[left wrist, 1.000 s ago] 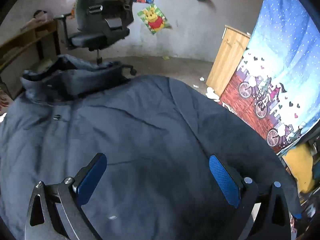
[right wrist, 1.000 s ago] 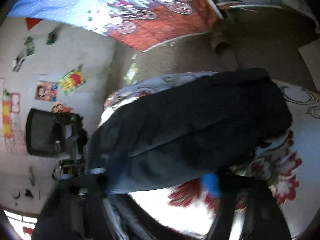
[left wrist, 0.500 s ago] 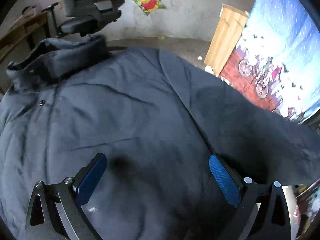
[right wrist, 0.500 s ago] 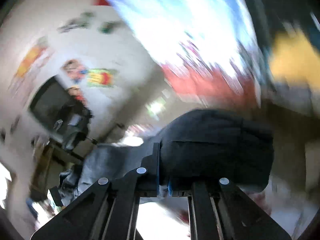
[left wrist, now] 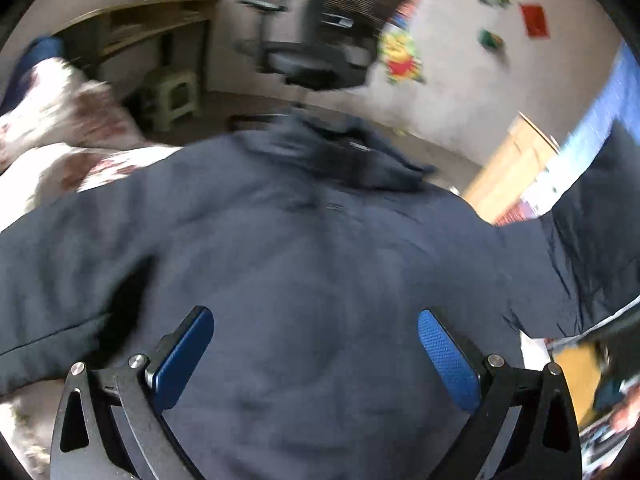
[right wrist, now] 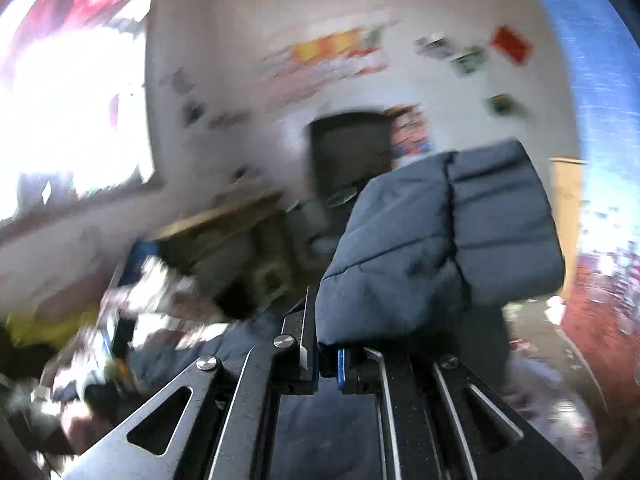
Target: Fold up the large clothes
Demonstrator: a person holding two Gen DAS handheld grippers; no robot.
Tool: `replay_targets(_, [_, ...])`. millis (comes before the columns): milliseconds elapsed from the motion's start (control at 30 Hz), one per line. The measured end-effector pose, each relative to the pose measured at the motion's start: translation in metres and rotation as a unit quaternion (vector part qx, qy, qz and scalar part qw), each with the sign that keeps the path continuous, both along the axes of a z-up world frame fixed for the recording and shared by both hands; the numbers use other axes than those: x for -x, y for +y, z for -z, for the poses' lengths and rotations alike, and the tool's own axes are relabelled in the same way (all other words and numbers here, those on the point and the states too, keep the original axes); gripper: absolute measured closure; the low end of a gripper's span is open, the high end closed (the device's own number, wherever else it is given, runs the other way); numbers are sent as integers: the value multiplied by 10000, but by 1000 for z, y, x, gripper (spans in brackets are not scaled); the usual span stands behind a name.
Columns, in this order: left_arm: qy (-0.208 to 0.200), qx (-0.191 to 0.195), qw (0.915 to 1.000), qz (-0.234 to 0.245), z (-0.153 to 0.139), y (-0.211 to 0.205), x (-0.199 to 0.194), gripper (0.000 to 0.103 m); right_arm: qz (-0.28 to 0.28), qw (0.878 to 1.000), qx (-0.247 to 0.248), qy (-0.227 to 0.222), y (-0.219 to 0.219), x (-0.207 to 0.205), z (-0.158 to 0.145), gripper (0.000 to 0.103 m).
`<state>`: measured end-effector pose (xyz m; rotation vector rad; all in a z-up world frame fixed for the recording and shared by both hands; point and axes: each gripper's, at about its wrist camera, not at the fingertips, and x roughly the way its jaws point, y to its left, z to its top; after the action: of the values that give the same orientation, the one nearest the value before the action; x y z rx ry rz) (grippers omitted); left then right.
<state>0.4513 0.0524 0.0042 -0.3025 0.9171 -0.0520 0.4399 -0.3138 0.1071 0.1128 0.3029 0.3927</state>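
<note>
While the sleeve was lifted for folding
The right hand-held gripper (right wrist: 324, 354) pinched the jacket (left wrist: 320, 280) sleeve cuff (right wrist: 440, 240); the left hand-held gripper (left wrist: 316, 354) hovered open above its back.

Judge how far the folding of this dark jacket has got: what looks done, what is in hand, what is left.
Done: little; the jacket lies spread on the flowered bedding, collar away from the camera, body unfolded. In hand: the right gripper is shut on a sleeve end, lifted in the air; the left gripper hangs open over the jacket's body. Left: laying that sleeve across, the other sleeve, then folding the body.
</note>
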Motion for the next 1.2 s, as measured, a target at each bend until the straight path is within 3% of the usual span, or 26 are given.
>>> replay_targets(167, [4,427,9989,-202,-2,66,28,0,-889,9924,654,550,78,-17,42,97])
replay_targets(367, [98,825,9963,-234,16,87,34,0,-1372,9721,1406,1280,125,-19,110,96])
replay_targets(433, [168,1046,9943,-141,25,82,33,0,-1575,9599,1575,1704,124,-14,136,86])
replay_targets(500, [237,1259,9917,-64,33,77,30,0,-1753,9508,1558,2025,118,-12,149,35])
replay_targets(533, [267,1382,9900,-27,37,73,27,0,-1809,9493,1500,2086,112,-4,153,26])
replay_targets(633, [304,1637,9860,66,46,66,22,0,-2082,9453,1469,2037,98,25,155,23])
replay_targets(700, [409,1640,9855,134,53,60,16,0,-1972,9521,1466,1821,81,43,151,23])
replay_targets(833, [996,912,9905,-265,76,51,2,1,-1459,9643,1183,1869,42,45,139,23])
replay_targets(967, [1451,317,9874,-546,102,44,-6,12,-825,9711,989,2009,16,25,131,23])
replay_targets(1100, [1379,-305,9887,-498,107,29,-12,9,-538,9702,1043,2121,16,-3,139,23])
replay_targets(1200, [1365,-599,9875,-505,116,19,-18,8,-418,9618,1236,2408,27,-25,166,23])
